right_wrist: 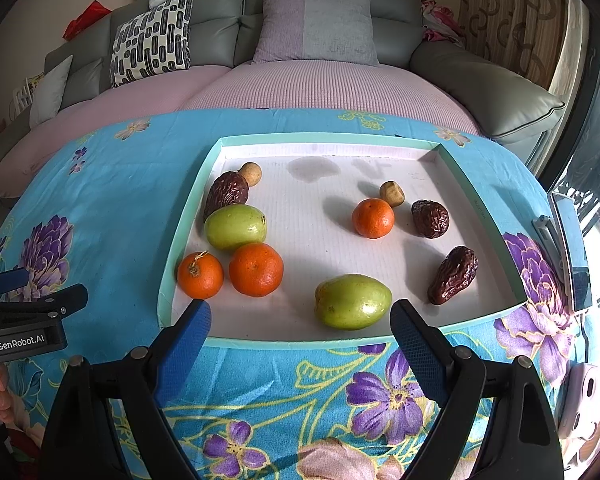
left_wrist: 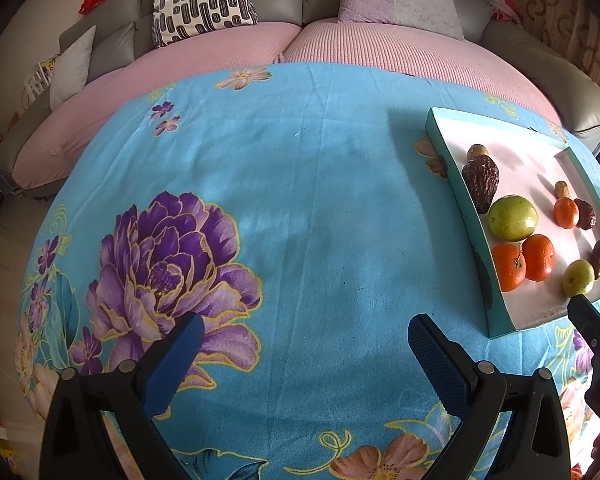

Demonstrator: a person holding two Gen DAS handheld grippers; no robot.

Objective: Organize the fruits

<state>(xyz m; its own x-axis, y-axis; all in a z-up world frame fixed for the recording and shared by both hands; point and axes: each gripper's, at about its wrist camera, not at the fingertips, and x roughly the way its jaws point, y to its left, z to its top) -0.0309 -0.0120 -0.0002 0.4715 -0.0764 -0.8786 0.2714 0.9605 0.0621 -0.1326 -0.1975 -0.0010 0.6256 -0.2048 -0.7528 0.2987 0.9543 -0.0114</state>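
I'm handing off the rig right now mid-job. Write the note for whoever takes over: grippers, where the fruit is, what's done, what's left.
Left hand-held gripper: open, empty, over bare blue cloth left of the tray.
Right hand-held gripper: open, empty, at the tray's near edge, facing the near green fruit.
All fruit lies in the tray. Left cluster: two oranges, green fruit, a wrinkled date, small tan fruit. Right side, scattered: orange, tan fruit, two dates.
Done: left group looks started.
Left: likely gather the right-side fruit.

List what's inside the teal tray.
The teal tray holds three oranges, two green fruits, three wrinkled dark fruits and two small tan ones, on a white liner. Whatever lies beneath the fruits is covered.
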